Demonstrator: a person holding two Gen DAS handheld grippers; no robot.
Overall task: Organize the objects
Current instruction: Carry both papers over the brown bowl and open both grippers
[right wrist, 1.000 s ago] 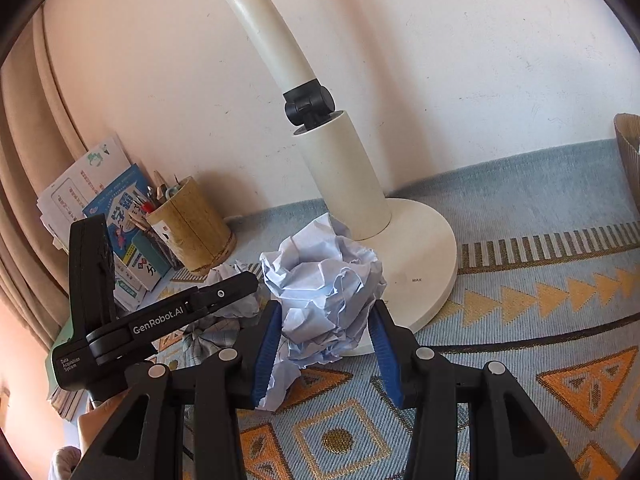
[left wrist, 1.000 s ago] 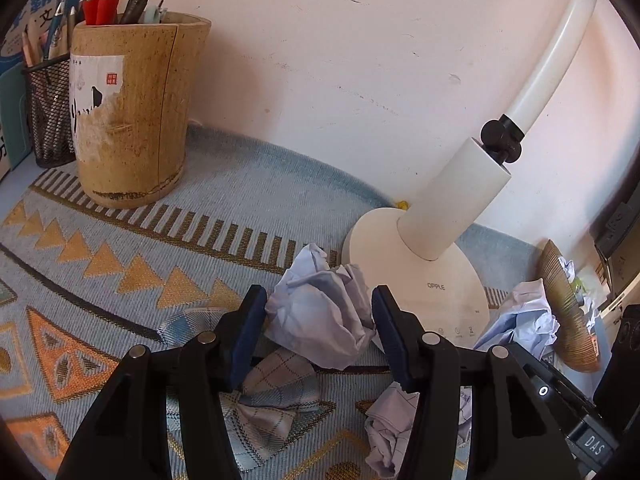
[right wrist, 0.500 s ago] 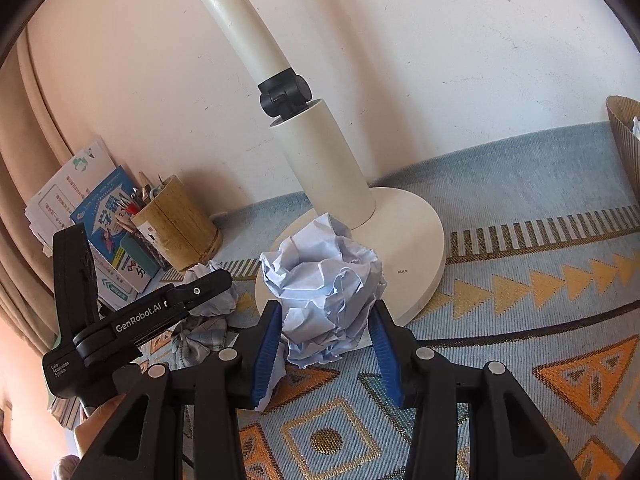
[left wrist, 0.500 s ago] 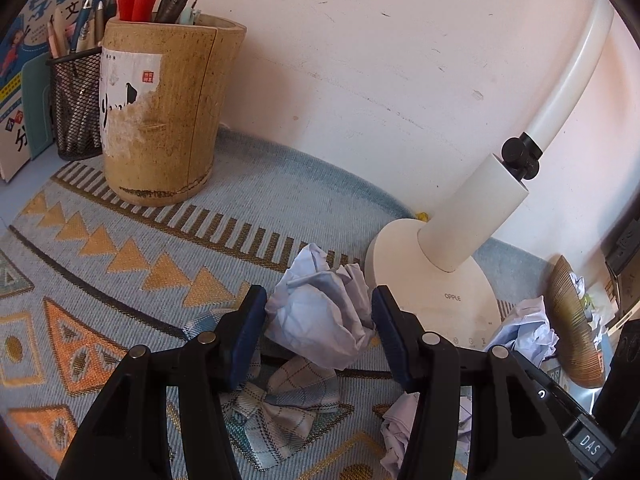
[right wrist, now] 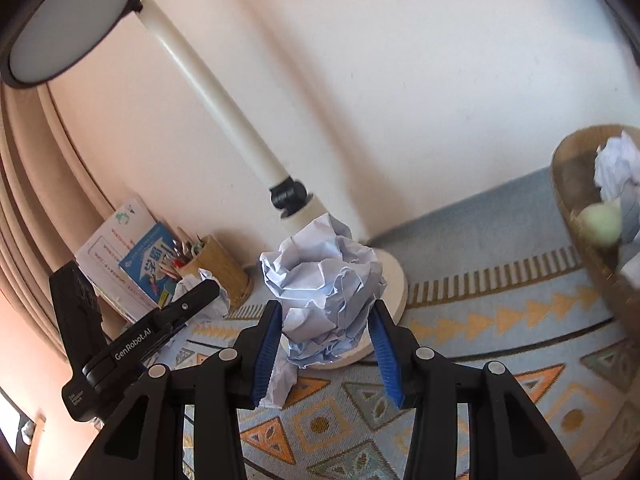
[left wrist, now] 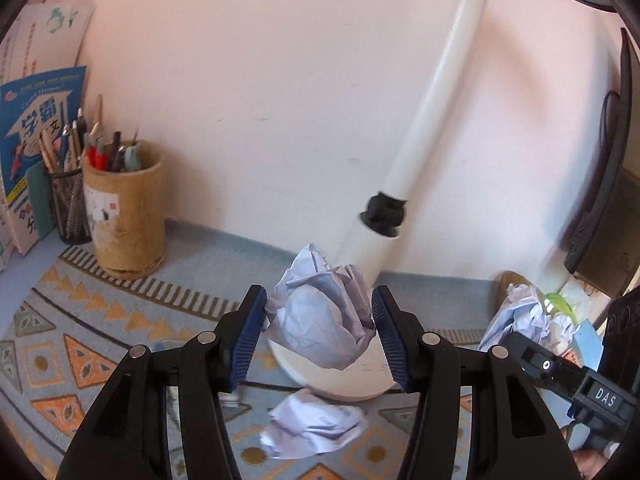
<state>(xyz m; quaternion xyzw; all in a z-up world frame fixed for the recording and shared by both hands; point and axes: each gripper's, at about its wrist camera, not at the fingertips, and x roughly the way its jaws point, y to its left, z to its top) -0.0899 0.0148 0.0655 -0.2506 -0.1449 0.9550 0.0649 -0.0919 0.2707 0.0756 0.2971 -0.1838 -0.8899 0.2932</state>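
Observation:
My left gripper (left wrist: 318, 320) is shut on a crumpled pale-blue paper ball (left wrist: 320, 316), held in the air in front of the lamp post. My right gripper (right wrist: 326, 336) is shut on a larger crumpled paper ball (right wrist: 324, 280), also raised above the mat. Another crumpled ball (left wrist: 312, 428) lies on the patterned mat (left wrist: 100, 320) below the left gripper. A woven basket (right wrist: 576, 240) stands at the right and holds crumpled paper (right wrist: 616, 168) and a pale green ball (right wrist: 600, 220).
A white desk lamp rises from a round base (right wrist: 394, 280), with its post (left wrist: 420, 140) leaning over the mat. At the back left stand a bamboo pen holder (left wrist: 124, 208), a mesh pen cup (left wrist: 70, 204) and upright books (left wrist: 32, 120). A wall runs close behind.
Both grippers have risen from the mat with their paper balls still held. The plaid cloth has dropped out of the left view, and the basket has come further into the right view.

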